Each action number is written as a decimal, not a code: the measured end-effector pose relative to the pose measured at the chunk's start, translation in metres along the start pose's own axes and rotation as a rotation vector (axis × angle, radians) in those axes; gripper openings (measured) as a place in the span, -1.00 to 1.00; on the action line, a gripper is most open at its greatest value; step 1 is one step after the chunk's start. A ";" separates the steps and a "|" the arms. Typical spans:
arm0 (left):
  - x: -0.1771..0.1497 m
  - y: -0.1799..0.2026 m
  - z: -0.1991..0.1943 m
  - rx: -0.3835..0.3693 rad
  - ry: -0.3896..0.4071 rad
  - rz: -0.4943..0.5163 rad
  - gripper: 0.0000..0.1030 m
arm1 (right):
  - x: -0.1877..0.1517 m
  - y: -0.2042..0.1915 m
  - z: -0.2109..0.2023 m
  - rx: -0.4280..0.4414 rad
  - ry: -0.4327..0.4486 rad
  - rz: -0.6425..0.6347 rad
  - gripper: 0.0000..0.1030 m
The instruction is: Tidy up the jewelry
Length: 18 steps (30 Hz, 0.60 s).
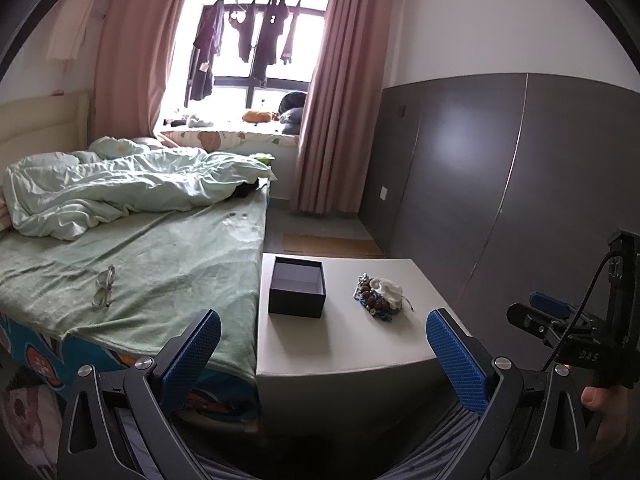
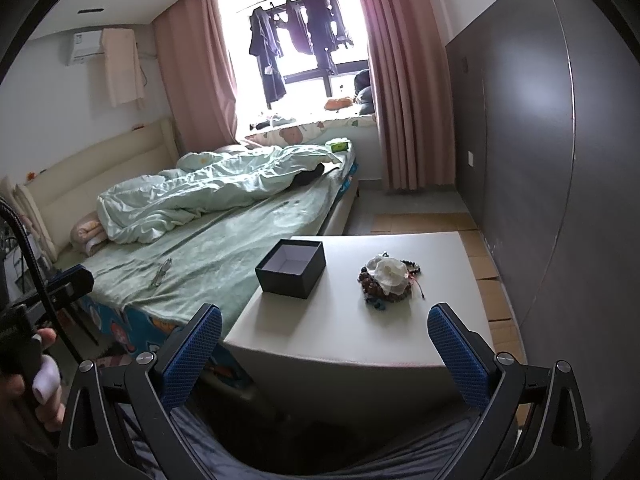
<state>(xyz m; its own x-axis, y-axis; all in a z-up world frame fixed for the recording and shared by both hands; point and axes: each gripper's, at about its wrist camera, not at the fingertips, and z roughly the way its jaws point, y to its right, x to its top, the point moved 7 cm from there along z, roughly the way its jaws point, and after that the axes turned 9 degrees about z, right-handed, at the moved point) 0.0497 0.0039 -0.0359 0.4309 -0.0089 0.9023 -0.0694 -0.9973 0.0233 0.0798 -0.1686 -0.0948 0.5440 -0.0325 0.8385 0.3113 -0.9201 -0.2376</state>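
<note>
Bedroom: white table point(image 2: 432, 320) beside bed point(image 2: 240, 240), holding box point(image 2: 291, 268), jewelry point(image 2: 390, 278)

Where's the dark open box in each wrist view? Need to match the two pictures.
Left wrist: dark open box sits centre frame, on the left part of the white table, beside the bed edge.
Right wrist: same box sits just left of centre, near the table's left edge.
Shared landmark: the jewelry pile lies to the box's right in both views.
</note>
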 end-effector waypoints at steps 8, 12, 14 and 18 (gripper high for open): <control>0.000 -0.004 0.001 -0.004 -0.002 0.005 0.99 | 0.000 0.001 0.001 0.000 -0.007 0.004 1.00; 0.003 -0.002 0.007 -0.008 -0.008 0.022 0.99 | -0.001 0.001 0.003 -0.003 -0.011 0.007 1.00; 0.006 0.000 0.013 -0.017 -0.010 0.028 0.99 | -0.001 0.002 0.005 -0.004 -0.012 0.006 1.00; 0.006 0.001 0.027 -0.041 -0.029 0.040 0.99 | 0.003 0.011 0.009 -0.034 0.014 0.007 1.00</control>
<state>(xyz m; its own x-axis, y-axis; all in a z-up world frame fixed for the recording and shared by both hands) 0.0765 0.0012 -0.0417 0.4526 -0.0513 0.8903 -0.1232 -0.9924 0.0054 0.0913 -0.1754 -0.0993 0.5353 -0.0445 0.8435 0.2807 -0.9325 -0.2273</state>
